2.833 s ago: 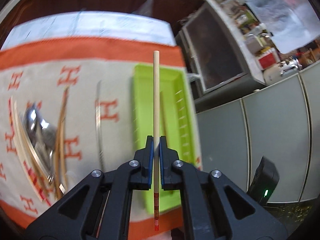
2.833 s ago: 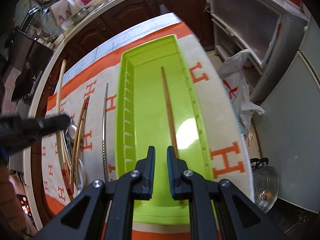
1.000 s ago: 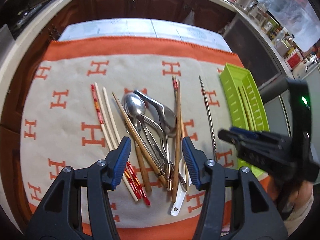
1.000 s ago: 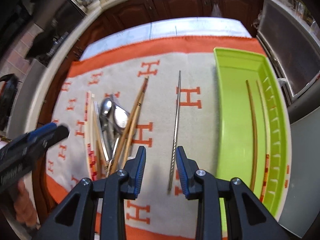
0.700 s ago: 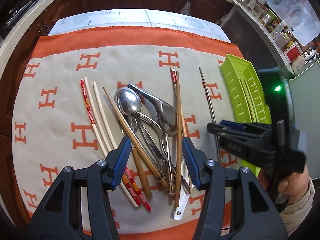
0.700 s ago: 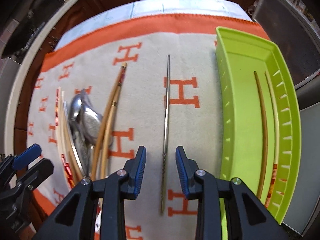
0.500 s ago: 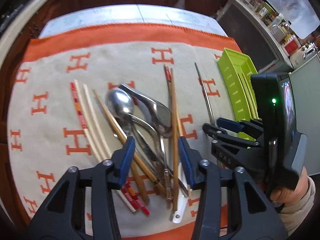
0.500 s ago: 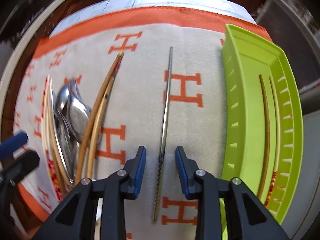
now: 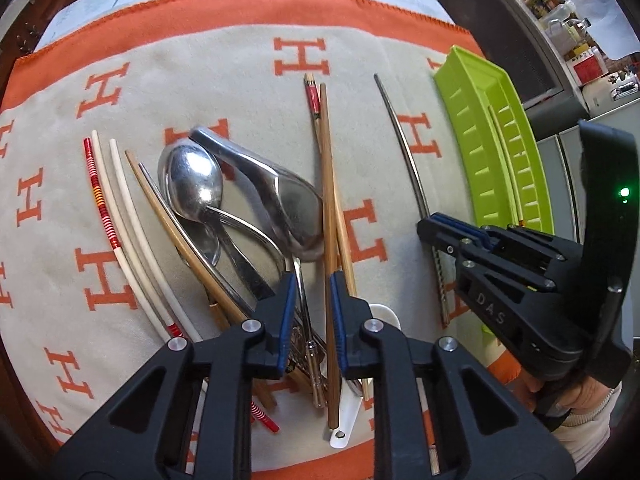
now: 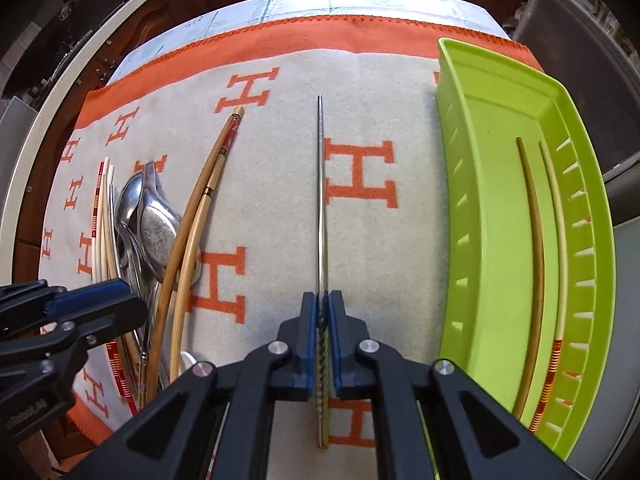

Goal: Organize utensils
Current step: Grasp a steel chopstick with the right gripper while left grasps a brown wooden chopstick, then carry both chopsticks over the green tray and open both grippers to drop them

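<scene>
My right gripper (image 10: 321, 307) is shut on a metal chopstick (image 10: 321, 200) that lies on the cloth; it also shows in the left wrist view (image 9: 408, 160). My left gripper (image 9: 312, 284) is open, low over a pile of spoons (image 9: 224, 200) and chopsticks, with a brown wooden chopstick (image 9: 329, 200) between its fingers. A lime green tray (image 10: 500, 220) at the right holds a brown chopstick (image 10: 534, 260) and a cream one with red stripes (image 10: 560, 264).
A beige cloth with orange H marks and an orange border (image 10: 280, 32) covers the table. White and red-striped chopsticks (image 9: 116, 216) lie left of the spoons. A white spoon handle (image 9: 348, 412) pokes out near the front edge. Cabinets stand right of the table.
My right gripper has closed on the metal chopstick. My left gripper has dropped lower over the pile and narrowed around the brown chopstick. Earlier, the left gripper put its cream chopstick in the tray.
</scene>
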`<state>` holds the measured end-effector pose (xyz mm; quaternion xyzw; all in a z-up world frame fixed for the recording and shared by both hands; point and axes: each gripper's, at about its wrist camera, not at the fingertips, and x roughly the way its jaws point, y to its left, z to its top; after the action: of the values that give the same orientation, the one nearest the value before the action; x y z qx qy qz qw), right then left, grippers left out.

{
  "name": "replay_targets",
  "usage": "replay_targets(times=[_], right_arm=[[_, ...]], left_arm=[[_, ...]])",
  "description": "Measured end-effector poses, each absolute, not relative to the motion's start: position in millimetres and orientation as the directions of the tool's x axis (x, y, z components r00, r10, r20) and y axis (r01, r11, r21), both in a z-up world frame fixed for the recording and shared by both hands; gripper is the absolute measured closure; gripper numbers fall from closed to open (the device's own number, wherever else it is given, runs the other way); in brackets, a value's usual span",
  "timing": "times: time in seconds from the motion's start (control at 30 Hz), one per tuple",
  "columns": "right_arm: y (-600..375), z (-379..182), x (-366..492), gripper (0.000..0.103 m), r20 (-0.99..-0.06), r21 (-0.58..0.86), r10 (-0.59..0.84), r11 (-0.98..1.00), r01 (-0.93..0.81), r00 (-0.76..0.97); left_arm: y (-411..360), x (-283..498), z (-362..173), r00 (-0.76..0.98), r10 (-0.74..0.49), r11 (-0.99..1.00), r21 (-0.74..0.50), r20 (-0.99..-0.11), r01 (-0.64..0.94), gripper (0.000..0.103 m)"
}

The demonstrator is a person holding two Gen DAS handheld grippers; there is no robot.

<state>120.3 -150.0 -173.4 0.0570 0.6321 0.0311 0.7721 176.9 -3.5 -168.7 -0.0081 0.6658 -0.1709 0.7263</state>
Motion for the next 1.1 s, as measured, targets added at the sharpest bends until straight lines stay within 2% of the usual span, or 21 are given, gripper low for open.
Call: replay_targets(times=[0.47, 0.53, 0.63, 1.1], right_arm=[[-155, -172, 124, 0.097, -0.969, 0.166, 0.154, 0.985, 0.044, 0.192], [-157, -172, 124, 0.097, -0.966, 0.184, 0.171, 0.982, 0.051, 0.191], [-160, -171, 121, 0.097, -0.962, 0.212, 0.196, 0.975, 0.063, 0.192], [-182, -143, 101, 0.097, -0.903, 0.368, 0.333, 0.925, 0.091, 0.273]], left_arm=[[-38, 177, -182, 0.029, -0.195, 0.933, -0.176, -0.980, 0.314, 0.091], [-42, 179, -187, 0.015, -0.186, 0.934, -0.172, -0.983, 0.315, 0.098], [-44, 181, -191, 0.018, -0.185, 0.939, -0.172, -0.983, 0.297, 0.099], [-40, 176, -149, 0.100, -0.278, 0.943, -0.251, -0.955, 0.219, 0.099]])
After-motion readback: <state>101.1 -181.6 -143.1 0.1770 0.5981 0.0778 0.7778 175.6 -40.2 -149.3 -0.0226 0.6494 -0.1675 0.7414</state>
